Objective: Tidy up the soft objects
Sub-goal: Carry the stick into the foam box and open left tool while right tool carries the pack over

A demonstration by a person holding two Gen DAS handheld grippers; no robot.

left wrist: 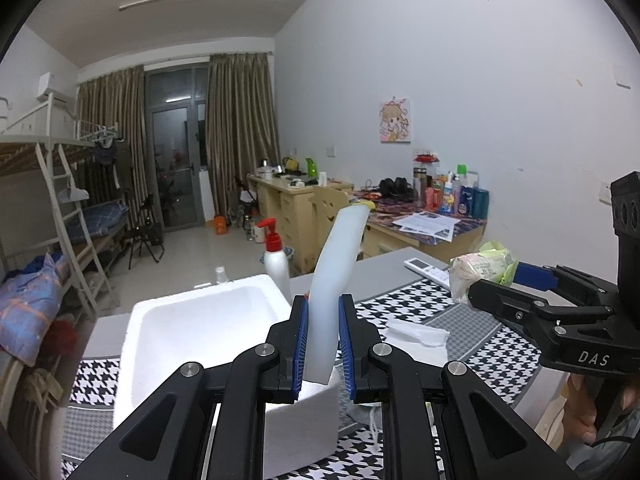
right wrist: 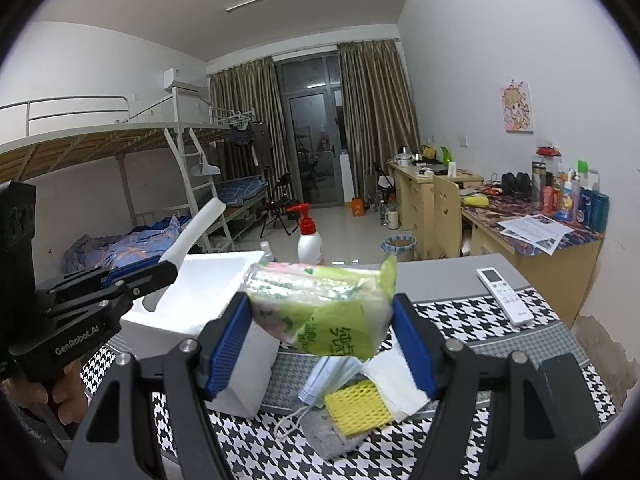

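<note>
My left gripper (left wrist: 323, 306) is shut on a bent white foam strip (left wrist: 338, 256) that stands up between its blue pads, above the near right corner of a white foam box (left wrist: 192, 320). My right gripper (right wrist: 320, 302) is shut on a green tissue pack (right wrist: 320, 308), held in the air beside the box (right wrist: 216, 280). From the right wrist view, the left gripper (right wrist: 168, 270) and its strip (right wrist: 196, 228) are on the left. From the left wrist view, the right gripper (left wrist: 472, 290) and its pack (left wrist: 480, 270) are on the right. A blue face mask (right wrist: 332, 376), a yellow sponge (right wrist: 356, 406), a white tissue (right wrist: 396, 384) and a grey cloth (right wrist: 328, 436) lie on the mat.
A houndstooth mat (right wrist: 480, 380) covers the grey table. A white remote (right wrist: 504, 296) lies at its far right. A white pump bottle with a red top (right wrist: 309, 240) stands behind the box. Beyond are cluttered desks (right wrist: 532, 228), a chair and bunk beds.
</note>
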